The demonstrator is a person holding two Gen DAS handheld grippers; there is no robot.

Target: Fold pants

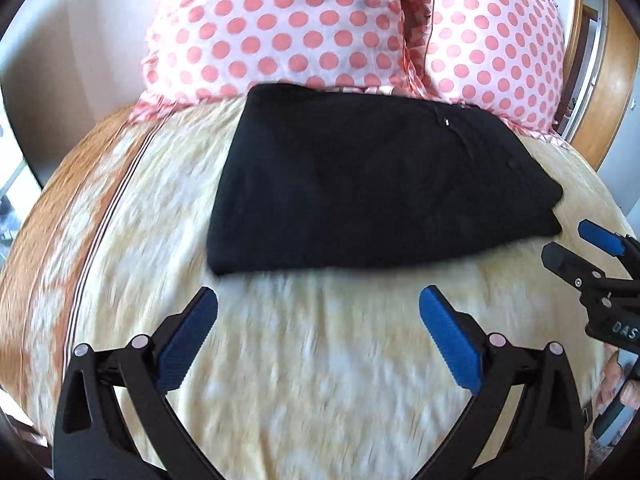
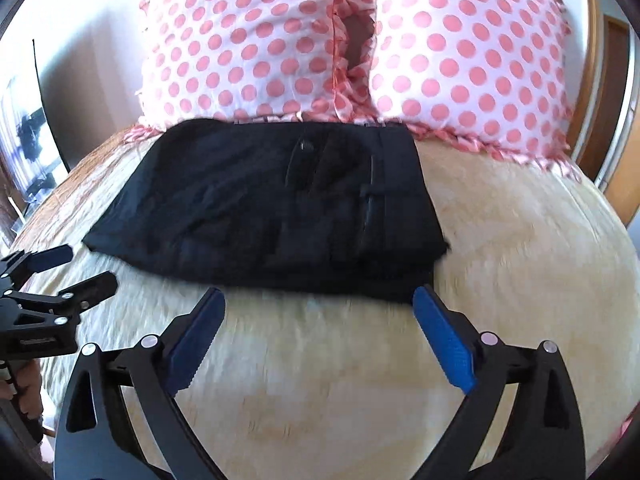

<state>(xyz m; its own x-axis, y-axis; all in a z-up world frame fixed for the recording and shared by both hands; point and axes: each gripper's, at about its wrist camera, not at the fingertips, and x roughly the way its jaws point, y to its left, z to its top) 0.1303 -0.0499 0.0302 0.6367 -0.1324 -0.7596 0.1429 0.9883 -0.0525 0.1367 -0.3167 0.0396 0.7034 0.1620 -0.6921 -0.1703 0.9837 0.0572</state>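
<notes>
Black pants [image 1: 360,184] folded into a flat stack, centre of frame, on a cream and orange patterned bedspread [image 1: 320,380]. Two pink polka-dot pillows [image 1: 280,28] across the top, touching the pants' far edge. Left gripper [image 1: 318,312] at bottom, blue pads spread wide, nothing between them, just short of the pants. Right gripper [image 1: 576,248] at right edge, jaws apart, empty, near the stack's right corner

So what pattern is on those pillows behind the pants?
White with pink polka dots and a frilly pink edge; the pillows show best in the right wrist view.
</notes>
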